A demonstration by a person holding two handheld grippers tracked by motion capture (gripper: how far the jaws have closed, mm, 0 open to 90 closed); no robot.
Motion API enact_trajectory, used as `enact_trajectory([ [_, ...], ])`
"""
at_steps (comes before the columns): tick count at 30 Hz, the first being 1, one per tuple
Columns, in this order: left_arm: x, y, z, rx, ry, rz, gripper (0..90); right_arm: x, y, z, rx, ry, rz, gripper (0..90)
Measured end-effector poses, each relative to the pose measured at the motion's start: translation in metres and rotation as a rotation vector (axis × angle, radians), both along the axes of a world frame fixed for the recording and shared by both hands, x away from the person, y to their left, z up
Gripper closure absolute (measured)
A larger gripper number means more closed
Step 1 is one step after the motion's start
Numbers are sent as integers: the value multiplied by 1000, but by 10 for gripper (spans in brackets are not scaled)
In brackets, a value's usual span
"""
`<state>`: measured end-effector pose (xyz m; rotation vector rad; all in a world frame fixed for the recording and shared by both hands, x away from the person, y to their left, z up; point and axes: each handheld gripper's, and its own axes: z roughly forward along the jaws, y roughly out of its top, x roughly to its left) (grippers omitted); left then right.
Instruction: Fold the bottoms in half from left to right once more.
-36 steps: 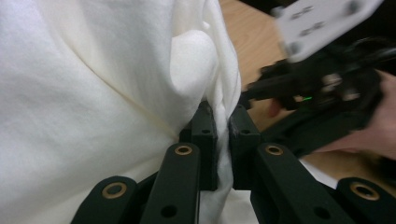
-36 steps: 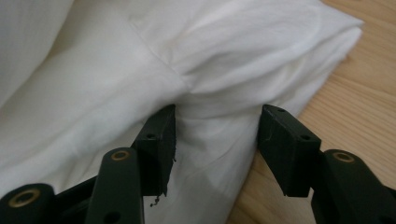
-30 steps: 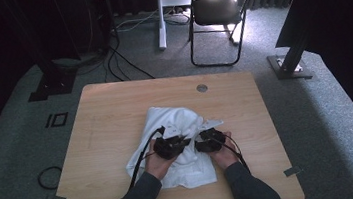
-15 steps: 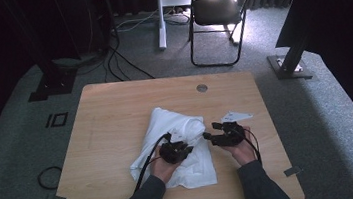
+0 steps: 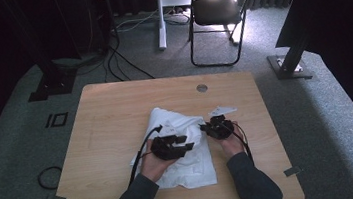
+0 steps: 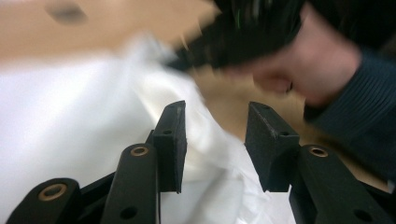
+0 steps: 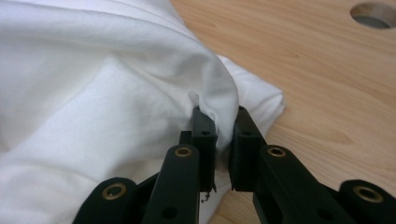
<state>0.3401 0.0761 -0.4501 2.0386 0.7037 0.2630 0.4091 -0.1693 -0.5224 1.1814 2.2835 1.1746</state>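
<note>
Since a second ago your hands have drawn apart, and the white cloth (image 5: pixel 180 149) has bunched up near the front edge of the surface (image 5: pixel 115 111). Your right gripper (image 5: pixel 216 127) has just closed its fingers, now pinching a fold at the cloth's right edge. Your left gripper (image 5: pixel 172 146) has just been opening; its fingers (image 6: pixel 172 140) stand spread above the cloth, gripping nothing. The cloth's long axis runs front to back, and its loose left side lies nearer your left hand.
</note>
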Motion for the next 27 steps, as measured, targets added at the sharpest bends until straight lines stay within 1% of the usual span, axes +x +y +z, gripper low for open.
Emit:
enact_trajectory([
  [1,3,8,8,9,-37,26,588,1,0,-1,-4,2,-2,826],
  [2,9,16,14,22,-62,65,592,2,-1,-2,-3,4,-3,824],
  [3,17,25,17,35,-68,102,616,3,-1,-3,-3,7,-4,823],
  [4,26,34,18,41,-69,139,639,3,0,-4,-6,6,-7,821],
  [5,36,41,17,45,-61,174,666,4,0,-4,-9,8,-8,821],
  [7,55,51,9,83,-32,217,719,5,0,-6,-15,5,-10,820],
  [8,64,53,4,104,-19,223,733,7,0,-7,-17,9,-13,820],
  [10,78,54,-9,140,11,212,758,11,0,-9,-21,13,-15,821],
  [11,83,52,-15,155,28,190,763,13,0,-10,-24,18,-20,821],
  [12,85,50,-20,166,33,167,773,16,1,-10,-24,17,-24,821],
  [14,86,46,-25,180,41,128,805,21,2,-11,-35,23,-34,823],
  [16,85,43,-27,177,60,112,831,28,3,-9,-48,24,-43,824],
  [18,84,37,-32,209,74,97,843,35,4,-7,-65,23,-50,824],
  [20,83,30,-40,239,85,95,849,40,4,-4,-81,21,-61,819],
  [21,84,28,-46,244,89,96,853,42,4,-2,-88,20,-65,797],
  [22,85,28,-50,231,99,105,856,42,2,0,-96,11,-67,758],
  [23,86,28,-53,208,108,114,860,40,1,3,-97,3,-73,715],
  [24,87,30,-56,178,121,124,865,37,-2,7,-91,-5,-78,677],
  [25,88,32,-57,161,128,129,867,32,-5,10,-81,-17,-84,642],
  [26,88,33,-58,152,130,131,868,27,-8,15,-76,-30,-93,607],
  [27,88,34,-58,153,129,133,868,21,-12,20,-69,-47,-96,578],
])
